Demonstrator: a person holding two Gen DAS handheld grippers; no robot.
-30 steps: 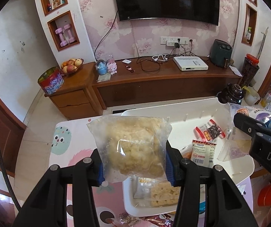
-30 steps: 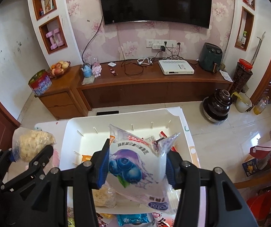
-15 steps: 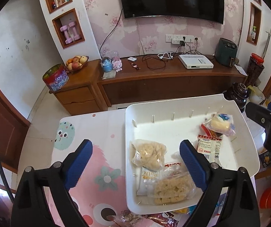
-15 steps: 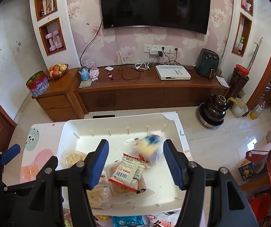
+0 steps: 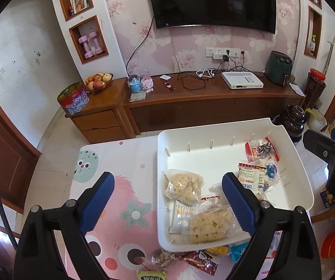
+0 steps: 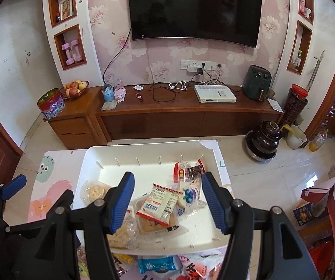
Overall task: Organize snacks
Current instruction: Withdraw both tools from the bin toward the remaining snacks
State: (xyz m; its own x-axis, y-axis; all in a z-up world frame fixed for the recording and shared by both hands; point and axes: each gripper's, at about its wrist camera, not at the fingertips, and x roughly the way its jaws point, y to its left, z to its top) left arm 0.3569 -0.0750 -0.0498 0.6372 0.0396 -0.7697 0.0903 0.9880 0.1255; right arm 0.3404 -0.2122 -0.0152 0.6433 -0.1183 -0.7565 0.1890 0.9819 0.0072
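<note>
Living-room desk (image 5: 130,154) with cartoon mat: your left tool (image 5: 168,197) and right tool (image 6: 167,196) both hang spread and empty over the white tray (image 5: 304,182), while loose snack packets (image 6: 158,264) wait below its near rim, nearest your right tool.

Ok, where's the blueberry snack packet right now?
The blueberry snack packet lies in the white tray, toward its right side in the right wrist view, just right of the barcode-labelled packet and in front of the red-edged packet.

Bright, even daylight fills both sharp views, glaring off the floor tiles (image 6: 291,163), with heavy fisheye bending and dark corners.
</note>
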